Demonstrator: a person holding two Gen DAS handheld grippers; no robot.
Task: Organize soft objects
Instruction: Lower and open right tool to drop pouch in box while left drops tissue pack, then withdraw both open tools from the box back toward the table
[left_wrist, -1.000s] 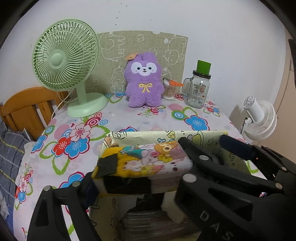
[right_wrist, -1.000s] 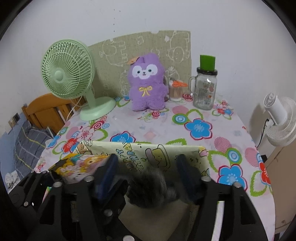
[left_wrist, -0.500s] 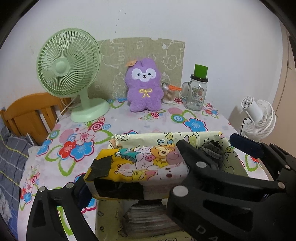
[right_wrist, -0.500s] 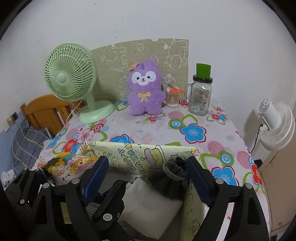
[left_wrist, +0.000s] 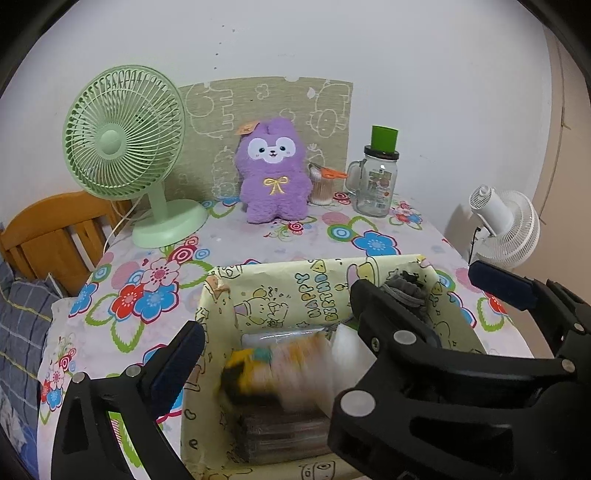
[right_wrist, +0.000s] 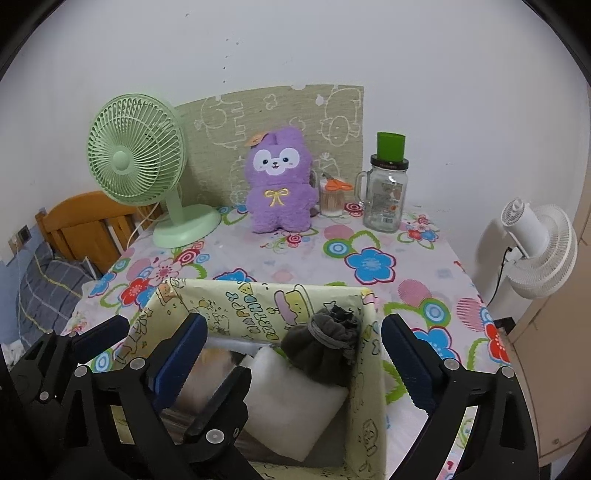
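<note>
At far left a wooden chair back (left_wrist: 55, 236) and a dark plaid cushion (left_wrist: 18, 332) stand off the table's edge, against a plain pale wall. The table (right_wrist: 258, 258) wears a glossy cloth printed with big flowers, and its rear strip holds a ribbed mint-green desk fan (left_wrist: 125, 147), a fuzzy purple plush (left_wrist: 273, 173) propped before a drawn-on beige board (left_wrist: 221, 122), a small cup of sticks (right_wrist: 332, 199) and a clear glass mug jar (right_wrist: 386, 199) with a green cap. The middle of the cloth lies bare between those things and the yellow cartoon-print box (left_wrist: 288, 291) at the near edge. Over the box, the left gripper (left_wrist: 277, 317) has just been spreading its jaws and they stand wide, pressing on nothing; below them a soft cartoon-patterned pack (left_wrist: 280, 365) (smeared by motion blur) lies loose inside the box on dark flat items. The right gripper (right_wrist: 291, 354) has likewise just been widening and grips nothing; between its blue-padded fingers (right_wrist: 406, 358) a rolled grey sock bundle (right_wrist: 325, 343) sits in the box's right rear corner on a white cushiony block (right_wrist: 291, 398). Beyond the table's right edge stands a white floor fan (right_wrist: 539, 247), near the wall.
</note>
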